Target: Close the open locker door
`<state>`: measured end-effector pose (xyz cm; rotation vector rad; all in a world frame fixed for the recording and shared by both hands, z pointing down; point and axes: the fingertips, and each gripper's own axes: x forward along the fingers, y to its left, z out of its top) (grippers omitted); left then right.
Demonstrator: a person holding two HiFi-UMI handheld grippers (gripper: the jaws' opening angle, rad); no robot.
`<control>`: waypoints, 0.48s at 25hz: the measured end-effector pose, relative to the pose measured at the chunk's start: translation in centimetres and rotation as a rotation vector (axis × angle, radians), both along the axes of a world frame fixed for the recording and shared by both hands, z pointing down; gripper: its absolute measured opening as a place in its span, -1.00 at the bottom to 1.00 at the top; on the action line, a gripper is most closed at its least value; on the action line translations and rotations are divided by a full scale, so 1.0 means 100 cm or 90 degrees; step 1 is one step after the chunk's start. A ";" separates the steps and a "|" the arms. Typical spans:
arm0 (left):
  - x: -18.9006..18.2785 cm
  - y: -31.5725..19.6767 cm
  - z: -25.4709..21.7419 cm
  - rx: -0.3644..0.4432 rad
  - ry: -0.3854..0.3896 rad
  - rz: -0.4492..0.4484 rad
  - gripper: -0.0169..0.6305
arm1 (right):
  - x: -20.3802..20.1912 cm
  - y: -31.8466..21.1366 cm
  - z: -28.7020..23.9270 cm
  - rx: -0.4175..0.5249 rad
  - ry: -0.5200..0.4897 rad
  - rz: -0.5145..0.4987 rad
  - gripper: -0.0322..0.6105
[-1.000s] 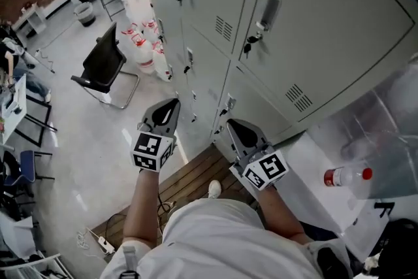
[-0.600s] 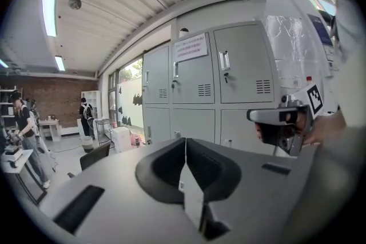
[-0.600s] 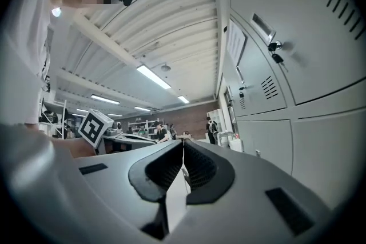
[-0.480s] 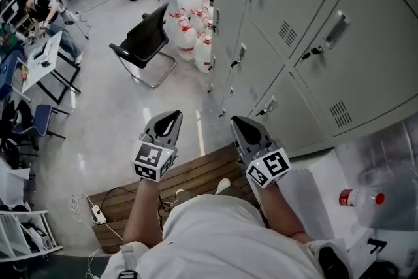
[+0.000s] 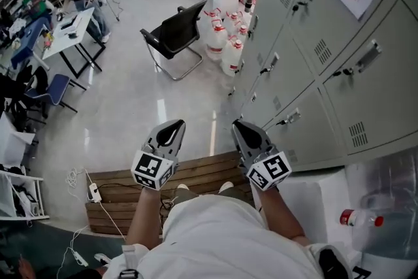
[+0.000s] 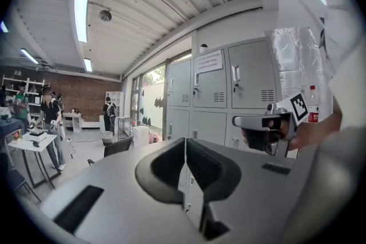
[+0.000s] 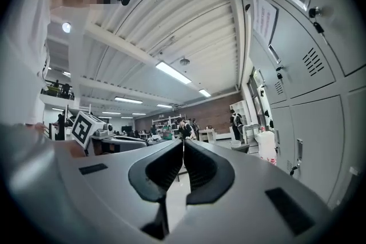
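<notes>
A bank of grey lockers (image 5: 326,55) fills the upper right of the head view. Every door I can see on it sits flush, and no open door shows in any view. My left gripper (image 5: 175,124) and right gripper (image 5: 239,125) are held side by side in front of me, apart from the lockers, both shut and empty. In the left gripper view the jaws (image 6: 185,144) meet, with the lockers (image 6: 249,86) ahead and the right gripper (image 6: 264,124) to the side. The right gripper view shows its jaws (image 7: 183,147) closed and the lockers (image 7: 311,71) along the right.
A black chair (image 5: 175,32) and several white jugs (image 5: 225,42) stand on the floor by the lockers. I stand on a wooden pallet (image 5: 199,172). A power strip (image 5: 93,193) lies at the left, a water bottle (image 5: 356,217) at the right. Desks with people (image 5: 72,6) are far left.
The view has swung left: the lockers slid toward the upper right and more open floor shows. Both grippers moved along with the turn, still shut and side by side.
</notes>
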<state>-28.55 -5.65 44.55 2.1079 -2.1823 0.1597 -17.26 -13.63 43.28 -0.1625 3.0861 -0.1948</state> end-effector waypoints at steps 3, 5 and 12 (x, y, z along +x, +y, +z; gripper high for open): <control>-0.002 0.014 0.003 0.001 0.004 -0.017 -0.92 | -0.009 0.011 0.006 0.000 0.012 -0.025 -0.85; -0.003 0.021 0.005 0.001 0.009 -0.025 -0.92 | -0.013 0.017 0.011 0.000 0.020 -0.037 -0.85; -0.009 0.037 0.015 0.000 0.025 -0.033 -0.92 | -0.027 0.030 0.024 0.013 0.055 -0.059 -0.83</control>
